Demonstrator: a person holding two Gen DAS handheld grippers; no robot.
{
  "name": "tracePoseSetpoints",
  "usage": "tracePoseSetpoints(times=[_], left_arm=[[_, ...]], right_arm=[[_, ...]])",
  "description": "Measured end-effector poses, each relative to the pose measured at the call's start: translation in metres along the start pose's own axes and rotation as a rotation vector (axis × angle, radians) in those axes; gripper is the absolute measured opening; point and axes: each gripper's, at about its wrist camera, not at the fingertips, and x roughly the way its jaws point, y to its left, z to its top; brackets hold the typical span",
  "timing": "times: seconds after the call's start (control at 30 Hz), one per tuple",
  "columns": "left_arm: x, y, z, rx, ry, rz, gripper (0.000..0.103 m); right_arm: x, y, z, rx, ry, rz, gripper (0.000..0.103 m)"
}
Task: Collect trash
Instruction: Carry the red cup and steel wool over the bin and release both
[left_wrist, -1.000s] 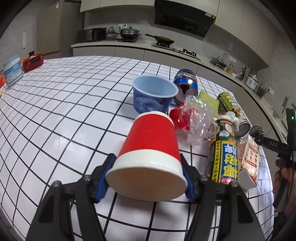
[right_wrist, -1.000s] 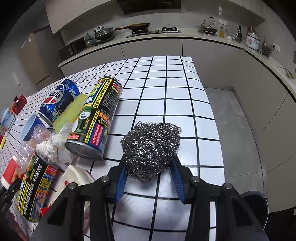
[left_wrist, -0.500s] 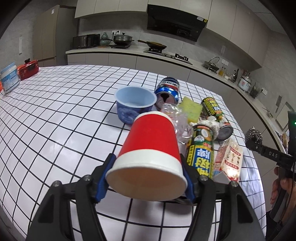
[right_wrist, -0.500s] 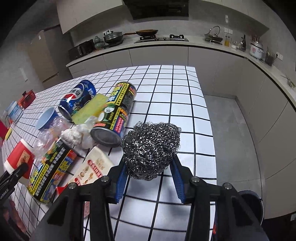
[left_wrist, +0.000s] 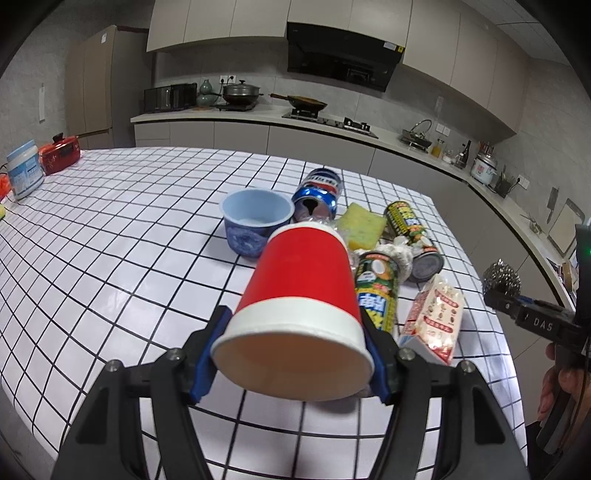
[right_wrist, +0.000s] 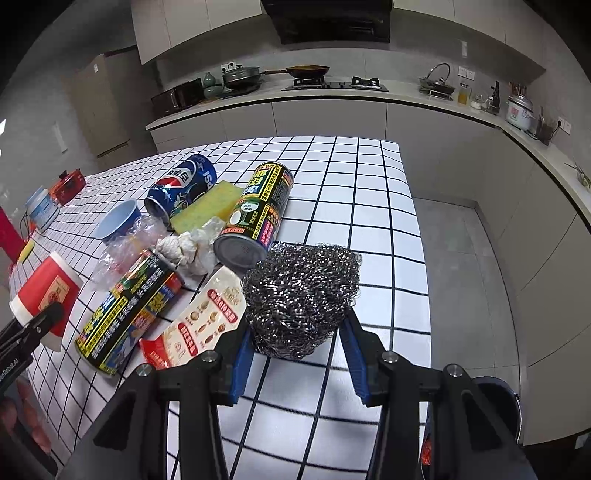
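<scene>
Your left gripper is clamped on the red paper cup near its rim, clear of the table: thin-walled, don't squeeze. Right gripper pinches the springy steel scourer; grip mid-ball.

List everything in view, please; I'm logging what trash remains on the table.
red paper cup: 1, red and white, held by left gripper
steel wool: 1, silver, held by right gripper
black-and-yellow cans: 2, lying on the table, second behind
blue soda can: 1, lying down, far side of the pile
blue tub: 1, upright beside soda can
sponge: 1, yellow
crumpled plastic: 1, clear
tissue wad: 1, white
carton: 1, white and red, lying flat
table: 1, white grid
left gripper: blue fingers on cup
right gripper: blue fingers on steel wool
</scene>
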Motion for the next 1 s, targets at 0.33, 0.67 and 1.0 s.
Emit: tracePoseSetpoints(times=[0.33,0.67,1.0], left_arm=[[-0.018,-0.042,-0.013,0.024,-0.013,0.012,0.067],[-0.039,-0.111,-0.044,0.047,-0.003,0.014,0.067],[-0.044,-0.189,-0.071,0.099,0.012,-0.041,0.067]], right_arm=[[-0.025,-0.029,-0.019,0.001,-0.006,0.023,0.047],[-0.06,-0.081,-0.05,-0.003,-0.007,0.042,0.047],[-0.095,-0.149,-0.084,0.016,-0.001,0.006,0.047]])
